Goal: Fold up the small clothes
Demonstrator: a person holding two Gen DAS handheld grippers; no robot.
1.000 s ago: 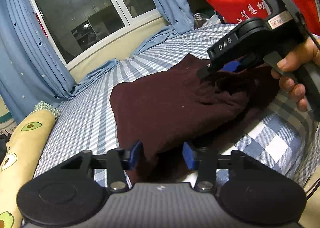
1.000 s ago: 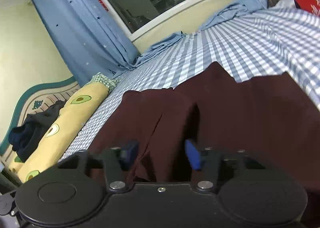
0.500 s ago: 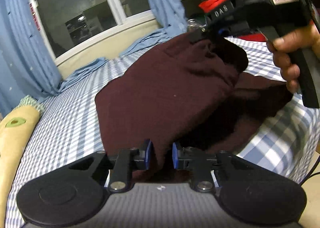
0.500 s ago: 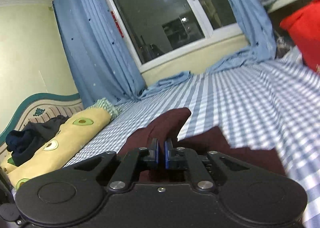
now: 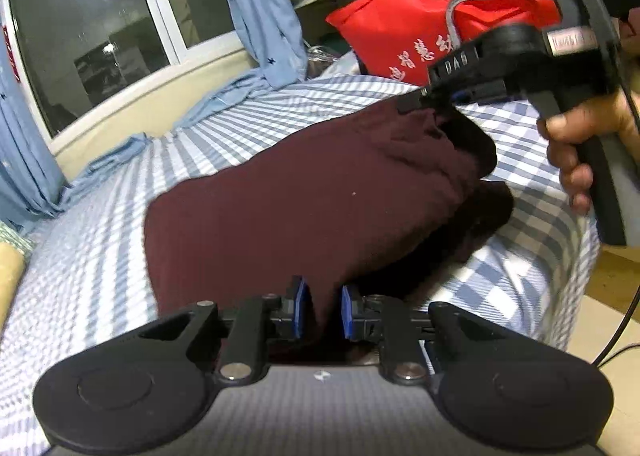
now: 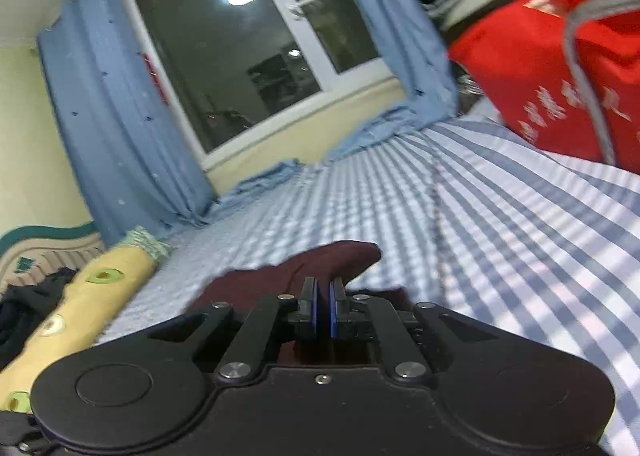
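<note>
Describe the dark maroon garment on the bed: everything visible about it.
The maroon garment is a plain, soft-looking dark cloth with no print showing. It lies partly on the blue checked bedsheet, with one layer lifted and draped over a lower layer. The left gripper pinches its near edge; the right gripper is shut on its far corner, holding it raised. Nothing else touches it.

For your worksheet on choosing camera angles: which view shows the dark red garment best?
The left wrist view: the dark red garment spreads across the checked bed sheet almost whole. The right wrist view shows only a small bunched corner beyond its own fingers.
</note>
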